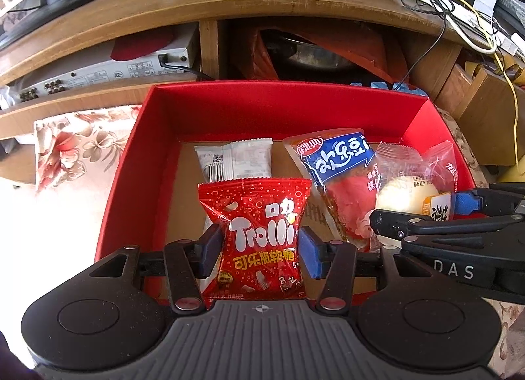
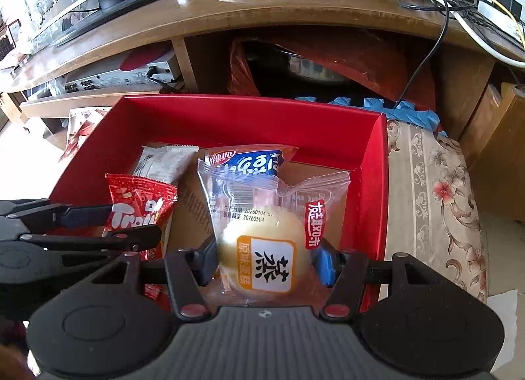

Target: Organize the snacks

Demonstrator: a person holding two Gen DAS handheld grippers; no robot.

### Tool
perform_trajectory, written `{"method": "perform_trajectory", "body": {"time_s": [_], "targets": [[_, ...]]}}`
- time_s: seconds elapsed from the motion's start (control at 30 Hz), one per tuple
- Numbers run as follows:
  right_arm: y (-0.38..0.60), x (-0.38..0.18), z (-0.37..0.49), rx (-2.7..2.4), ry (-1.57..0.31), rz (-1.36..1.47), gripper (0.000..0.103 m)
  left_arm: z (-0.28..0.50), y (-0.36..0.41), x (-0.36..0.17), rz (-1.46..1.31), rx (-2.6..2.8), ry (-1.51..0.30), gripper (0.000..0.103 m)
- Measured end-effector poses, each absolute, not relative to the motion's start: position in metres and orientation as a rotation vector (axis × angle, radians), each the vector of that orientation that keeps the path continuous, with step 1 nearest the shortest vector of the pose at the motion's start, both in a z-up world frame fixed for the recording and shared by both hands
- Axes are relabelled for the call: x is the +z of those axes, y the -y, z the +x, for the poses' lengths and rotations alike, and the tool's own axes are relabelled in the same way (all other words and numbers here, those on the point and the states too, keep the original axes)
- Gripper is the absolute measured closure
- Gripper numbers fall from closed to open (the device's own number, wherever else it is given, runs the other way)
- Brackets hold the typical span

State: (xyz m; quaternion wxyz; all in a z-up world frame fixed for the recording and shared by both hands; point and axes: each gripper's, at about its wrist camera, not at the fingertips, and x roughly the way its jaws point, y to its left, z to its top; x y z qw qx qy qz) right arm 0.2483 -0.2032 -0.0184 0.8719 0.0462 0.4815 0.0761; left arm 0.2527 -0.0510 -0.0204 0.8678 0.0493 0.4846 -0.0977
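Holding one snack apiece over the red box (image 1: 137, 163), both grippers are pointing steeply down into it. The left gripper (image 1: 261, 243) is clamping the Trolli bag (image 1: 259, 238) across its waist, the blue pads pressing in from both sides so that the foil is pinching narrow between them; the bag is standing upright, its long axis running away from the fingers toward the box's far wall. The right gripper (image 2: 265, 260) is squeezing the bun pack (image 2: 262, 242) in the same way, pads at either side of the round bun, with the clear wrapper's long axis also lying straight ahead of the fingers. The two grippers are sitting side by side, the left over the box's left half and the right over its right half, close enough for each to be showing in the other's view. Already lying on the cardboard floor are a white pack (image 1: 236, 160) beyond the Trolli bag and a blue-labelled pack (image 1: 334, 163) beyond the bun, so each held snack is nearer the front wall than its neighbour. Whether either held bag is touching the floor is probably not decidable here, since the lower ends are hiding behind the gripper bodies. Judging by this, the coming move is turning on lowering each snack straight down in front of the pack ahead of it.
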Motion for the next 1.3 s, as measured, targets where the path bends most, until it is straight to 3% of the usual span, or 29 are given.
{"method": "perform_trajectory", "body": {"time_s": [0.5,1.3], "targets": [[0.205,-0.009,0.243,0.144,-0.993,0.122,0.047,0.250,0.050,-0.012,0.091,-0.188,-0.997,0.034],[0.207,0.009,0.236,0.136,-0.953,0.145,0.047,0.243,0.049,0.004,0.072,-0.192,-0.959,0.033]]}}
